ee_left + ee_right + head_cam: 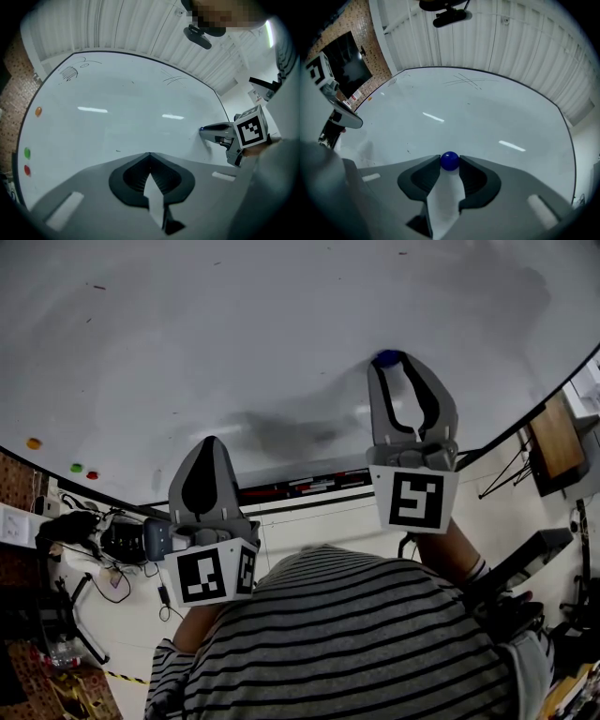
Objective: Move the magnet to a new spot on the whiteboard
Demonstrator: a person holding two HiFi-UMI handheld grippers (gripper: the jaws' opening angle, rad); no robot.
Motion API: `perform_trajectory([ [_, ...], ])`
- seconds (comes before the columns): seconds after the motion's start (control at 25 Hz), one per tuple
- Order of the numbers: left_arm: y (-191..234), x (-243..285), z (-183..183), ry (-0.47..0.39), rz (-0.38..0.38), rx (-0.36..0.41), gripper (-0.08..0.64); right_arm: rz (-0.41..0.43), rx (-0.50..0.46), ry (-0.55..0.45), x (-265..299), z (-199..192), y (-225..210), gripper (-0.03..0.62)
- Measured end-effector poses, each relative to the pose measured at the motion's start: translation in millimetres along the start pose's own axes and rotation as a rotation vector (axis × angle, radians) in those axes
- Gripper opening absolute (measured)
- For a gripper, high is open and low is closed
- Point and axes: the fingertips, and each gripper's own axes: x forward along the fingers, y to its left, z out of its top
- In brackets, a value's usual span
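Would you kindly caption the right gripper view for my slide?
Right gripper shut on the blue magnet at the whiteboard.

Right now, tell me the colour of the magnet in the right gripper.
Blue; the magnet shows best in the right gripper view.

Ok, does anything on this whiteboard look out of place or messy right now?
Nothing is damaged or askew. The white whiteboard only carries faint pen scribbles near its top and a grey smear, or shadow, beside the right gripper, whose jaws are closed on the round blue magnet.
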Motion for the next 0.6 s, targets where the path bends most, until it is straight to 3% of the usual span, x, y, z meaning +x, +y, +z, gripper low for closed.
perform_trajectory([
  [0.44, -32.3, -23.8, 14.7, -0.027, 0.014, 0.009, 0.015, 0.071, 0.139, -0.058, -50.3, 24.2, -12.7, 0.130],
  [0.6, -66.3, -51.6, 19.6, -0.028, 0.027, 0.025, 0.015, 0.104, 0.194, -0.035, -95.6, 18.2, -28.4, 0.082],
])
